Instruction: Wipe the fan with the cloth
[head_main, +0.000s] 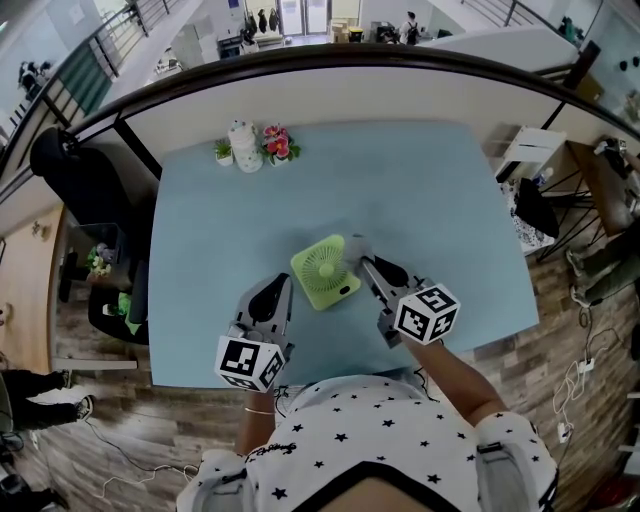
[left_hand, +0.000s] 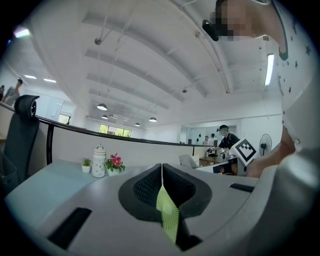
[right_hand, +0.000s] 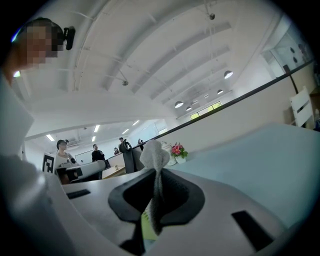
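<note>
A small green fan (head_main: 325, 272) lies on the light blue table (head_main: 420, 190), just in front of me. My right gripper (head_main: 368, 265) sits at the fan's right edge, shut on a grey cloth (head_main: 355, 247) that sticks up past its tips. In the right gripper view the cloth (right_hand: 156, 160) hangs pinched between the dark pads, with a sliver of the green fan (right_hand: 147, 225) below. My left gripper (head_main: 280, 287) points at the fan's left side, jaws shut and empty. In the left gripper view, the fan (left_hand: 167, 210) shows through the gap under the closed pads.
A white jar (head_main: 244, 147) stands at the table's far left corner, between a tiny green plant (head_main: 223, 151) and pink flowers (head_main: 277, 143). A black chair (head_main: 75, 180) is beyond the left edge. A curved railing (head_main: 330, 62) runs behind the table.
</note>
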